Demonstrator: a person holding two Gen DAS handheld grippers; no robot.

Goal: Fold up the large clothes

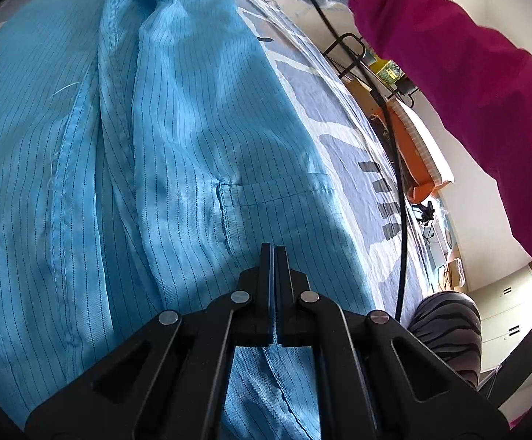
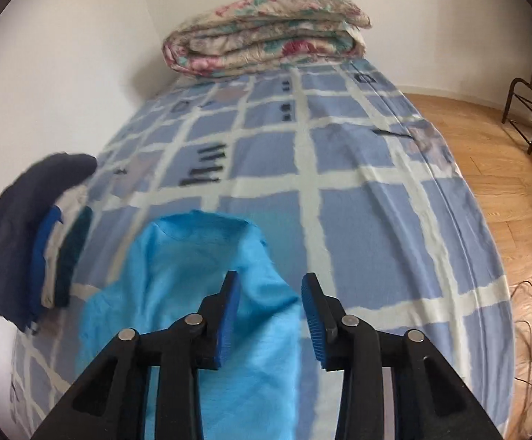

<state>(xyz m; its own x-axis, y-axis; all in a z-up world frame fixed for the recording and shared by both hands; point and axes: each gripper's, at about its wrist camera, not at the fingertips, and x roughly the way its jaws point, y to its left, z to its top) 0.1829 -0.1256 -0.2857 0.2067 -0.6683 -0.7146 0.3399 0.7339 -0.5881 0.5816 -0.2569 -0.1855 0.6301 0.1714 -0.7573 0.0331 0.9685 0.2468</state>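
A light blue pinstriped garment lies spread on the bed, with a pocket just ahead of my left gripper. That gripper is shut, its tips low over the cloth; I cannot see whether any fabric is pinched between them. In the right wrist view one end of the blue garment lies rumpled on the checked sheet. My right gripper hangs above its right edge, open, with nothing between the blue pads.
A folded floral quilt sits at the bed's far end. A stack of folded dark clothes lies by the wall on the left. A magenta sleeve and black cable cross on the right. Wooden floor and a metal rack lie beyond the bed edge.
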